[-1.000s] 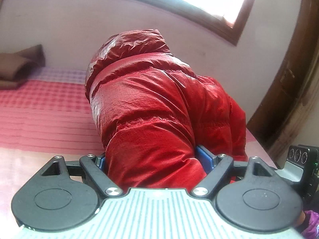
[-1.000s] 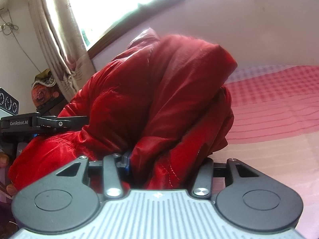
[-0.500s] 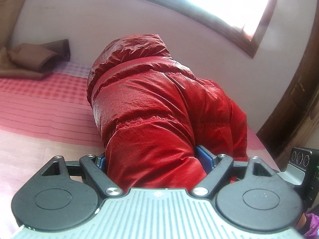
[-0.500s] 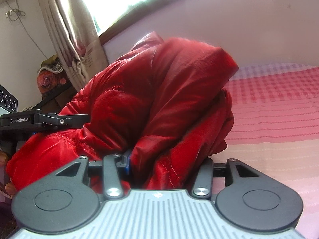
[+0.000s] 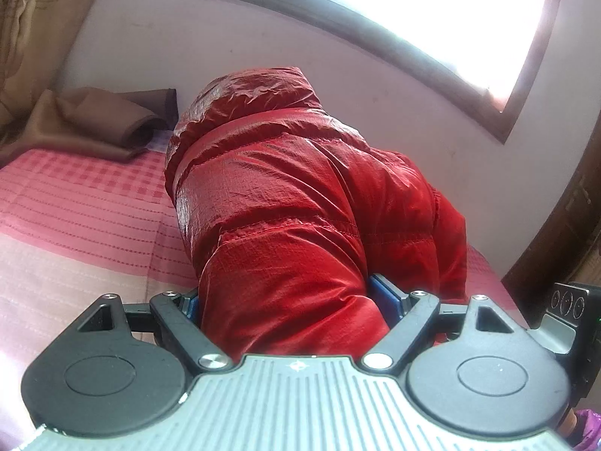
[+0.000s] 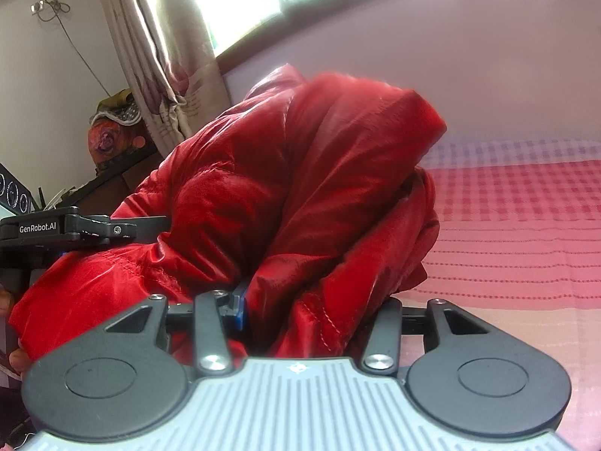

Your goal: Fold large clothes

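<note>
Both grippers, left gripper point(image 5: 289, 300) and right gripper point(image 6: 311, 304), pinch the red jacket point(image 5: 300, 203); slick fabric may slip, hood at 12 o'clock slumping onto the bed point(image 5: 75, 233).

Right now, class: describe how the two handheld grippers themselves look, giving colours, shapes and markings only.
Each has a ribbed grey body flanked by two round black discs, black linkage arms with silver screws, and blue jaws. From the right wrist view, the left gripper bears white "GenRobot.AI" lettering. The right gripper matches it.
</note>
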Demonstrator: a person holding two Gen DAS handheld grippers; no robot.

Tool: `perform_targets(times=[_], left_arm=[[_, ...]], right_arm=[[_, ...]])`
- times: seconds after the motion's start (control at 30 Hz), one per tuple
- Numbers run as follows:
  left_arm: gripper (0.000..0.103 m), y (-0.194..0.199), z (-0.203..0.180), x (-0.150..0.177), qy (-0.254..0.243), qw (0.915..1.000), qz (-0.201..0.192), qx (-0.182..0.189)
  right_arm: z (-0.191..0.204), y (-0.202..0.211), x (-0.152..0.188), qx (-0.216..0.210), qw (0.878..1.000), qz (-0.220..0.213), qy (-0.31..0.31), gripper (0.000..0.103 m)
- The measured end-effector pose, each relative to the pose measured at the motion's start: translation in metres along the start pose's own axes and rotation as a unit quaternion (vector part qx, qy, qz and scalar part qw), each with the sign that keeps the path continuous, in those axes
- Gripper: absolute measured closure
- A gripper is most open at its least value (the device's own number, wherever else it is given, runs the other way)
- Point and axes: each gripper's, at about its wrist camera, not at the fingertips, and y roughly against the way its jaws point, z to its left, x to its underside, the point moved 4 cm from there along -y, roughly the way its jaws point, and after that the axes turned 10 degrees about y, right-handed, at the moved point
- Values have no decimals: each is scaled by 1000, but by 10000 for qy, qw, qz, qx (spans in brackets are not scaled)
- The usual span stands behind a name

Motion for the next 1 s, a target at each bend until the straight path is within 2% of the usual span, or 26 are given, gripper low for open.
perform_targets(times=[0.3, 0.53, 0.77, 1.0], left_arm=[[21, -7, 0, 3, 31, 9999, 90, 63], [21, -12, -9, 2, -104, 9997, 159, 169], [21, -23, -12, 10, -222, 9988, 375, 227], [20, -23, -12, 12, -472, 9982, 345, 131]], right_arm=[[-1, -6, 1, 68, 9999, 59, -49, 57], [-14, 5, 5, 206, 9996, -18, -197, 57], [-35, 17, 22, 408, 9982, 32, -441, 57], [-47, 19, 39, 442, 9964, 27, -720, 57]])
